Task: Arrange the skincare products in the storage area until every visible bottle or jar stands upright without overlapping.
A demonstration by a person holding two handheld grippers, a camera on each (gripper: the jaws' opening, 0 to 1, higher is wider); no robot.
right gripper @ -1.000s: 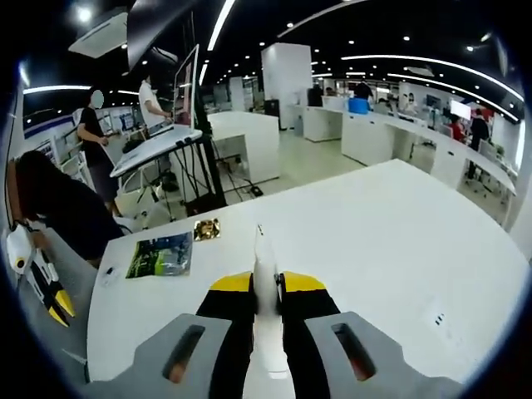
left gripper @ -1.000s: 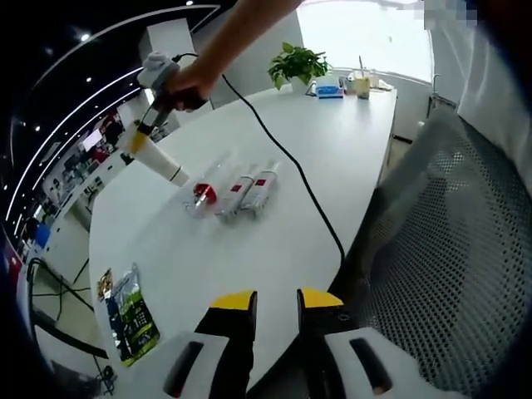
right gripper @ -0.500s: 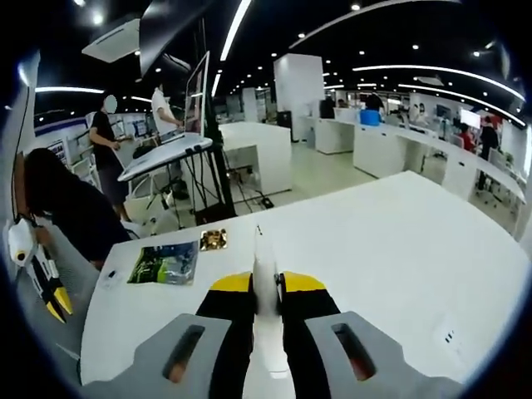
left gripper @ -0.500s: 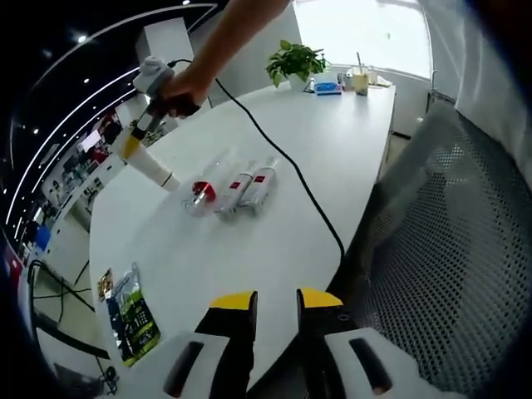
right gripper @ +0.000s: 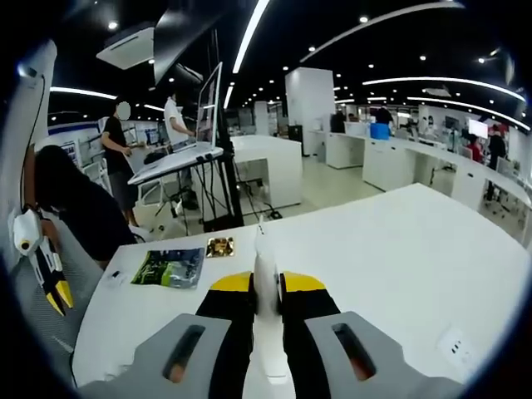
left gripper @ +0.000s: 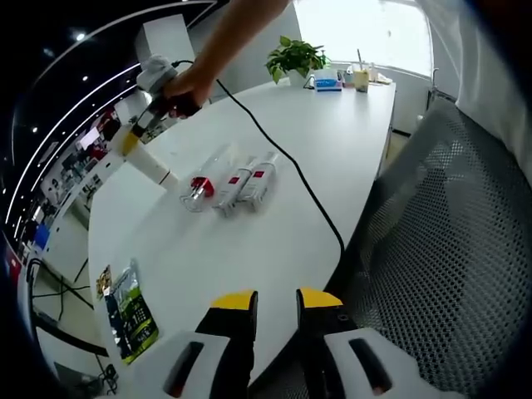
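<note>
Right gripper (right gripper: 266,287) clamps a white tube (right gripper: 265,324) — three bottles (left gripper: 229,183) lie flat.

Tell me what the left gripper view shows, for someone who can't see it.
The right gripper holds a white tube above a white table, beside three bottles with red labels lying flat. The left gripper hangs open at the table's near edge, by a green packet.

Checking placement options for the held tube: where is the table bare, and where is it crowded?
Bare: the white table between the black cable and the potted plant, and near the left gripper. Crowded: three lying bottles beside the white tube in the right gripper; packets fill one edge.
</note>
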